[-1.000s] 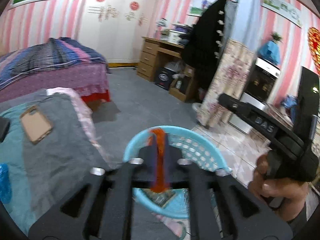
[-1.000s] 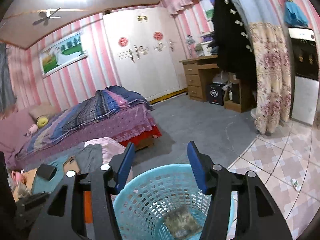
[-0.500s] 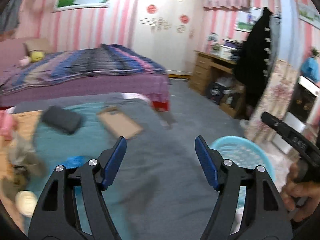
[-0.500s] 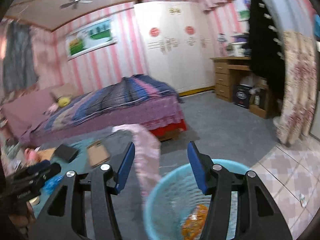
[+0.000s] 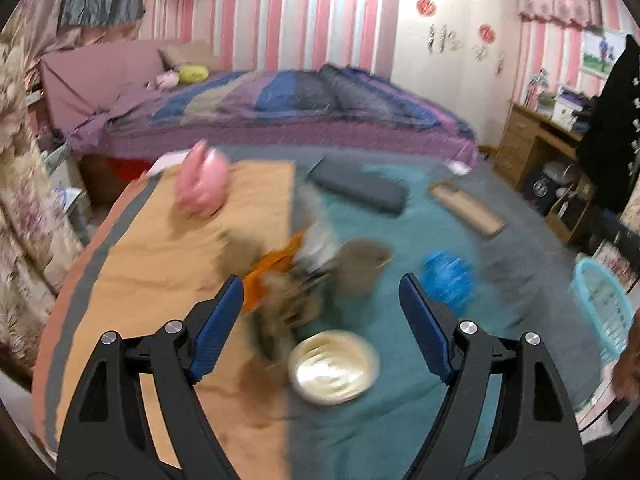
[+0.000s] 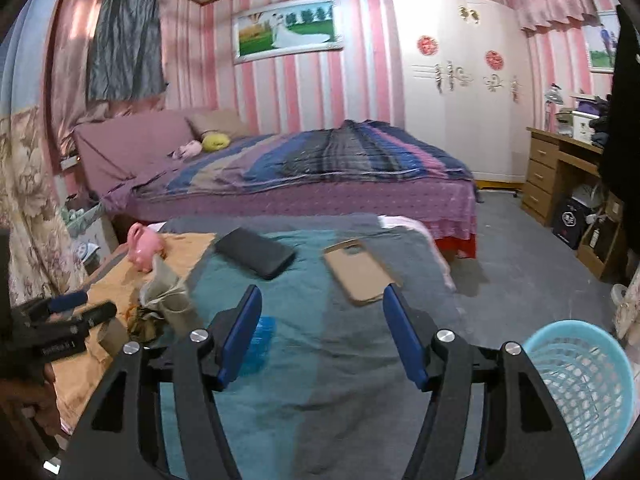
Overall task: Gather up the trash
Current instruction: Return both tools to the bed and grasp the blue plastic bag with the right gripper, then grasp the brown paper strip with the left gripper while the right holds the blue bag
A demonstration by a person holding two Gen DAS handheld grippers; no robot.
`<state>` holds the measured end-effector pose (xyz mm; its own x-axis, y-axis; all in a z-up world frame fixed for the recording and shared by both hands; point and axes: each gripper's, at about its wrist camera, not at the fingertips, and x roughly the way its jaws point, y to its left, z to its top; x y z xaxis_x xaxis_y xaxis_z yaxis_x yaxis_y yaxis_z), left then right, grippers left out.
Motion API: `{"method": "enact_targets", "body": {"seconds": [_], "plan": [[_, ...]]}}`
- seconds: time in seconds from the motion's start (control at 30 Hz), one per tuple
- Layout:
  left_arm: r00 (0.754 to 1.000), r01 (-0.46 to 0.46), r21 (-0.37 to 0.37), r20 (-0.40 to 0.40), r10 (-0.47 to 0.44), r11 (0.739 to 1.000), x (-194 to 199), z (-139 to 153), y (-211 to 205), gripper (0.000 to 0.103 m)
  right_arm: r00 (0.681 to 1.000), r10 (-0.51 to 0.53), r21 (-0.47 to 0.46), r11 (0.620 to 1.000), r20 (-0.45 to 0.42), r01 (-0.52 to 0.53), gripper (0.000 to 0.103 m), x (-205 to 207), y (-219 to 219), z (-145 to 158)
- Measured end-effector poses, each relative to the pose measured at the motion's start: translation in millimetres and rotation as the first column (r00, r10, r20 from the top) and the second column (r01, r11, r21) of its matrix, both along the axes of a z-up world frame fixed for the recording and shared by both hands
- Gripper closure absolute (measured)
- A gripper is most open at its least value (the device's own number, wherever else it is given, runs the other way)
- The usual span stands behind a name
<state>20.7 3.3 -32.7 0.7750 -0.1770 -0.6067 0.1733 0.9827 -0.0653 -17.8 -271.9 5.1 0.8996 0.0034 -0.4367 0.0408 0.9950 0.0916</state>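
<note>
The crumpled heap of orange and grey wrappers (image 5: 288, 276) is found just ahead of the left gripper (image 5: 320, 312), whose jaws are opening and empty, nearer than the right gripper (image 6: 322, 332), likewise opening on nothing, with the pale blue mesh basket (image 6: 580, 376) at its right.

The teal cloth (image 6: 320, 364) ahead is left bare; the way leftward is blocked by crumpled wrappers (image 6: 160, 300), a bowl (image 5: 334, 366) and a blue bag (image 5: 448, 280).
</note>
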Motion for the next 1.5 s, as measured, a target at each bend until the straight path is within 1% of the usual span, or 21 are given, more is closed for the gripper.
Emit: {"method": "enact_targets", "body": {"seconds": [0.07, 0.17, 0.23, 0.3, 0.33, 0.4, 0.43, 0.47, 0.5, 0.57, 0.67, 0.77, 0.9, 1.0, 1.07, 1.1, 1.13, 1.23, 1.37, 1.5], "plan": [[1.000, 0.004, -0.005, -0.030, -0.004, 1.000, 3, -10, 16, 0.025, 1.000, 0.014, -0.005, 1.000, -0.011, -0.014, 0.040, 7, 19, -2], [0.994, 0.027, -0.060, -0.102, -0.033, 0.998, 12, -28, 27, 0.025, 0.999, 0.028, -0.018, 0.999, -0.019, -0.029, 0.039, 14, 39, -4], [0.991, 0.033, -0.055, -0.126, -0.040, 0.998, 14, -36, 21, 0.025, 0.999, 0.032, -0.024, 0.999, -0.027, -0.033, 0.039, 18, 47, -6], [0.991, 0.032, -0.029, -0.128, -0.035, 0.999, 17, -43, 20, 0.025, 0.998, 0.042, -0.033, 0.999, -0.042, -0.044, 0.039, 26, 56, -9], [0.992, 0.029, -0.021, -0.126, -0.032, 0.999, 18, -44, 20, 0.028, 0.998, 0.044, -0.039, 0.998, -0.049, -0.046, 0.039, 29, 60, -11], [0.991, 0.025, -0.027, -0.131, -0.028, 0.999, 21, -46, 23, 0.040, 0.997, 0.043, -0.052, 0.998, -0.067, -0.047, 0.039, 33, 68, -15], [0.990, 0.025, -0.034, -0.137, -0.030, 0.999, 23, -47, 26, 0.054, 0.996, 0.039, -0.055, 0.998, -0.077, -0.043, 0.039, 35, 70, -16], [0.989, 0.030, -0.047, -0.145, -0.037, 0.998, 24, -48, 28, 0.071, 0.996, 0.036, -0.057, 0.998, -0.087, -0.041, 0.039, 37, 71, -18], [0.988, 0.037, -0.055, -0.151, -0.045, 0.998, 24, -48, 30, 0.079, 0.994, 0.033, -0.057, 0.998, -0.101, -0.039, 0.039, 39, 72, -20], [0.988, 0.033, -0.066, -0.146, -0.043, 0.997, 22, -45, 33, 0.083, 0.989, 0.036, -0.048, 0.998, -0.143, -0.043, 0.039, 46, 73, -28], [0.993, 0.022, -0.072, -0.113, -0.030, 0.997, 19, -37, 40, 0.084, 0.976, 0.052, -0.019, 0.998, -0.211, -0.057, 0.038, 59, 74, -46], [0.997, -0.004, -0.076, -0.083, -0.002, 0.997, 18, -29, 47, 0.084, 0.964, 0.064, -0.033, 0.997, -0.257, -0.076, 0.039, 71, 80, -61], [0.998, -0.033, -0.052, -0.045, 0.031, 0.998, 17, -21, 48, 0.084, 0.952, 0.082, -0.037, 0.995, -0.294, -0.097, 0.039, 86, 87, -76], [0.998, -0.046, -0.049, -0.040, 0.044, 0.998, 19, -19, 48, 0.084, 0.940, 0.096, -0.046, 0.992, -0.329, -0.118, 0.039, 94, 94, -85], [0.998, -0.053, -0.051, -0.040, 0.051, 0.997, 20, -19, 48, 0.084, 0.931, 0.105, -0.052, 0.990, -0.349, -0.131, 0.048, 96, 97, -90], [0.998, -0.055, -0.054, -0.038, 0.053, 0.997, 21, -19, 48, 0.084, 0.925, 0.112, -0.052, 0.989, -0.362, -0.140, 0.059, 97, 98, -93], [0.998, -0.059, -0.059, -0.035, 0.057, 0.997, 21, -17, 48, 0.084, 0.924, 0.112, -0.053, 0.989, -0.366, -0.141, 0.065, 97, 98, -93], [0.998, -0.064, -0.075, -0.024, 0.062, 0.995, 20, -13, 48, 0.084, 0.929, 0.115, -0.043, 0.989, -0.352, -0.139, 0.074, 94, 96, -89], [0.998, -0.063, -0.099, -0.001, 0.064, 0.993, 17, -4, 46, 0.084, 0.955, 0.100, -0.027, 0.993, -0.280, -0.112, 0.075, 81, 86, -69], [0.999, -0.031, -0.112, 0.033, 0.035, 0.993, 10, 6, 34, 0.084, 0.969, 0.090, -0.018, 0.995, -0.229, -0.096, 0.076, 68, 74, -53]]}}
